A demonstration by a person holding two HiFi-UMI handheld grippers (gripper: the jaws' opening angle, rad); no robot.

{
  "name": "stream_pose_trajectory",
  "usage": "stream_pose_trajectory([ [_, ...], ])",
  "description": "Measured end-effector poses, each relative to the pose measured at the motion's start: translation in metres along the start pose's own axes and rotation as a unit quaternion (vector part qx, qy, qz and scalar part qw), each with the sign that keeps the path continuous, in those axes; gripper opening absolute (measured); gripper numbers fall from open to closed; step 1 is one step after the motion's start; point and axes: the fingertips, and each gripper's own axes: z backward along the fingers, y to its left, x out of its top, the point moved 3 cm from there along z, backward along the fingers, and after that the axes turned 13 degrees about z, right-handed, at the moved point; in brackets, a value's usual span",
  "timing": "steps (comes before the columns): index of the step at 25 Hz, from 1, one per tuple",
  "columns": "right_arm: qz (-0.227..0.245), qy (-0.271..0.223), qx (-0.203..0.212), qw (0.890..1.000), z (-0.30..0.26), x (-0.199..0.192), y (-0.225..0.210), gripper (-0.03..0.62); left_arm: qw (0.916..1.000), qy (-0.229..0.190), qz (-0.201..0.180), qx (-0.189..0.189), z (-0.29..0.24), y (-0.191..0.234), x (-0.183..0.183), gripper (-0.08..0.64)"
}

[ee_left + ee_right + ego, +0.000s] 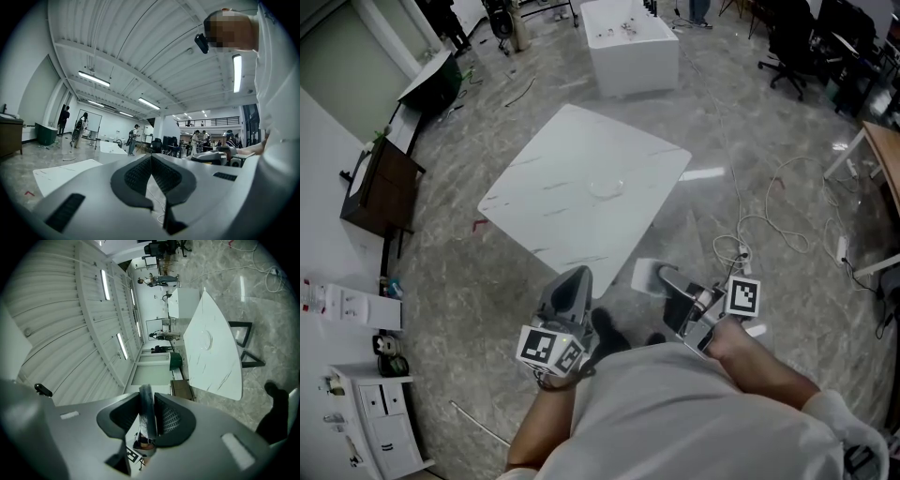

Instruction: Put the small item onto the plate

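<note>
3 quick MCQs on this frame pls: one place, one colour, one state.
1. Where is the plate?
A) on the floor
B) on the white table
C) on a chair

2. Tabletop colour?
A) white with grey veins
B) black
C) red

3. The right tongs are:
A) wide open, empty
B) shut on the small item
C) out of view

Key: B, the clear plate lies mid-tabletop; A, the head view shows a pale marbled top; B, the right gripper view shows a thin dark item pinched between the pads.
</note>
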Motion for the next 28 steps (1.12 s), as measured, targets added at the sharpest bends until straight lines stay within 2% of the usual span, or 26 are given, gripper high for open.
stream_pose_trajectory([
  [14,0.016,-0.040,-0.015,0.999,-0.025,0.068,-0.018,0.097,0.9986,0.008,0.002,-0.052,-0.097,0.027,0.013,0.006],
  [28,0.015,-0.079,-0.042,0.996,-0.147,0.097,-0.050,0.097,0.9954,0.038,0.002,-0.088,-0.154,0.148,0.059,0.006],
])
